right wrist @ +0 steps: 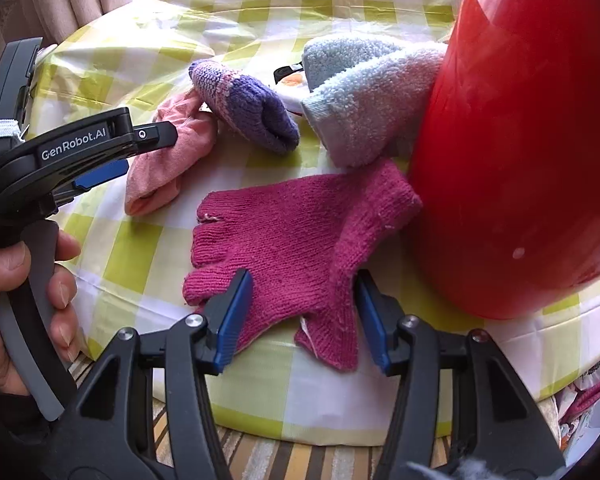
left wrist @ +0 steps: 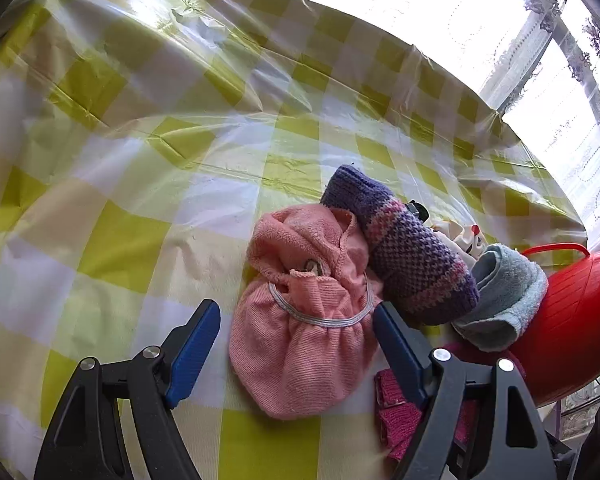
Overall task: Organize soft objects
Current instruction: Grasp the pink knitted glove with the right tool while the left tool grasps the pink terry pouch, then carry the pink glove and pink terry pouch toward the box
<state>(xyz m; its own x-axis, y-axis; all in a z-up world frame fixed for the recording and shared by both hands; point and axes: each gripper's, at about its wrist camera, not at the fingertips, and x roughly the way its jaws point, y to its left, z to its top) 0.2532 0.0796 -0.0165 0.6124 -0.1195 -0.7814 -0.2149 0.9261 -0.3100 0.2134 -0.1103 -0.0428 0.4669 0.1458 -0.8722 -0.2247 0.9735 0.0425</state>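
At the near table edge, right gripper (right wrist: 300, 316) jaws apart, straddling the magenta knit glove (right wrist: 296, 236) lying flat on the checked tablecloth (right wrist: 140, 264); pads not pressing it. Left gripper (left wrist: 296, 344) spread wide above the pink terry pouch (left wrist: 304, 320), empty. Beyond: purple knit sock (left wrist: 404, 252), light-blue towel (left wrist: 504, 296) against red plastic basket (right wrist: 520, 140).

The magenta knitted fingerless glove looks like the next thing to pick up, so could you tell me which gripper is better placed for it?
The right gripper: its open jaws already straddle the magenta knitted fingerless glove. The left gripper sits over the pink terry pouch instead.
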